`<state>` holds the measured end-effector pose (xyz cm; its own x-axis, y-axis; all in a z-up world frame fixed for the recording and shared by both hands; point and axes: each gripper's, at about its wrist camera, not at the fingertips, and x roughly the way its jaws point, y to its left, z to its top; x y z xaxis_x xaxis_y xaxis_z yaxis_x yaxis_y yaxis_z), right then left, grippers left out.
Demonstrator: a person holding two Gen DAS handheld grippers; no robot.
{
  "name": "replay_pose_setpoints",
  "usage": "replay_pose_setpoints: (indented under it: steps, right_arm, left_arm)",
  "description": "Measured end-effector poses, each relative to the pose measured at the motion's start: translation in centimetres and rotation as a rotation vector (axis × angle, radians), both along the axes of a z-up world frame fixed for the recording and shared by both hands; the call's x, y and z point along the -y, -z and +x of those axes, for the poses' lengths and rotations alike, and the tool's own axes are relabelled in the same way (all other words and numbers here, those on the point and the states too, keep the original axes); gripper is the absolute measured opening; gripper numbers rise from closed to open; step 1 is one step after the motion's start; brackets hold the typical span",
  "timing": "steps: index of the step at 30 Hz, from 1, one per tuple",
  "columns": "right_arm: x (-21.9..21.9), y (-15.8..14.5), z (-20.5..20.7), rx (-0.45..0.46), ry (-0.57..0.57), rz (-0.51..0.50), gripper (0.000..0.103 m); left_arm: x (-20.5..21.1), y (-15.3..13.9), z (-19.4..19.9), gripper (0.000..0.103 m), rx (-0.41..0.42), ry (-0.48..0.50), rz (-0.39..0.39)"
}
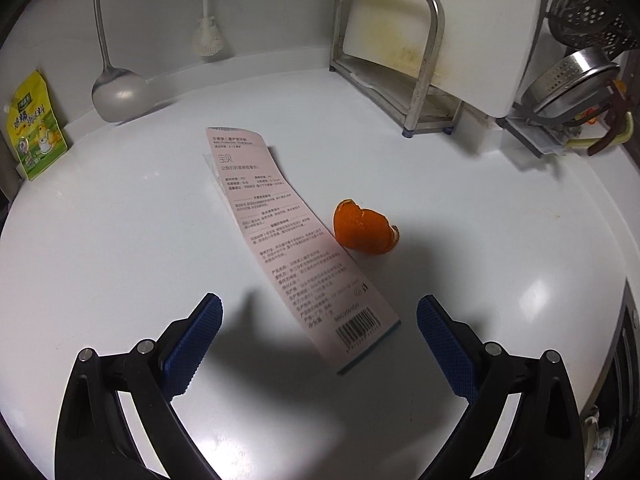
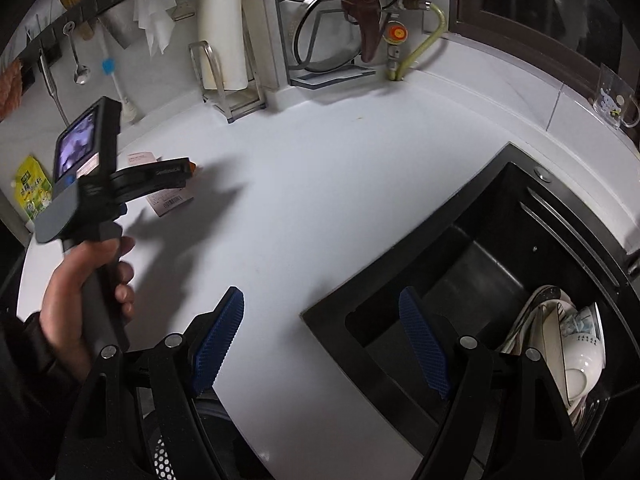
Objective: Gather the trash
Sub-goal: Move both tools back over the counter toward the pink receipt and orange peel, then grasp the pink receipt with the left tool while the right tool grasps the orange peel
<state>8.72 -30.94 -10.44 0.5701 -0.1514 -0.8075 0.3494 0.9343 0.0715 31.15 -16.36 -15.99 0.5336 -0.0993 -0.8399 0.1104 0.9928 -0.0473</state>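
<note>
So the left gripper (image 1: 320,312) is held wide open above the counter (image 1: 480,208), nothing gripped, with the near end of a pink card (image 1: 292,240) lying between its pads. An orange peel (image 1: 366,228) is sat just beside the card. The right gripper (image 2: 322,312) is also spread wide and empty, over the sink (image 2: 492,248) edge.

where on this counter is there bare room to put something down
Bare counter runs between the pink paper strip with the orange peel and the sink, and in front of the cutting board rack. Crowded: the back wall with its ladle and yellow pouch, and the dish-filled sink corner.
</note>
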Motion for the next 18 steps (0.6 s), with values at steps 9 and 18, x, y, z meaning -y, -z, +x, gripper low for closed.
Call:
replay_pose_setpoints:
  steps: [9, 18]
  right_arm:
    - [0.4, 0.3, -0.2, -0.018, 0.007, 0.022, 0.076]
    - [-0.9, 0.3, 1.6, -0.012, -0.024, 0.034, 0.076]
  left_arm:
    - [0.8, 1.9, 1.8, 0.096, -0.064, -0.016, 0.082]
    - [-4.9, 1.7, 0.1, 0.096, -0.071, -0.047, 0.094]
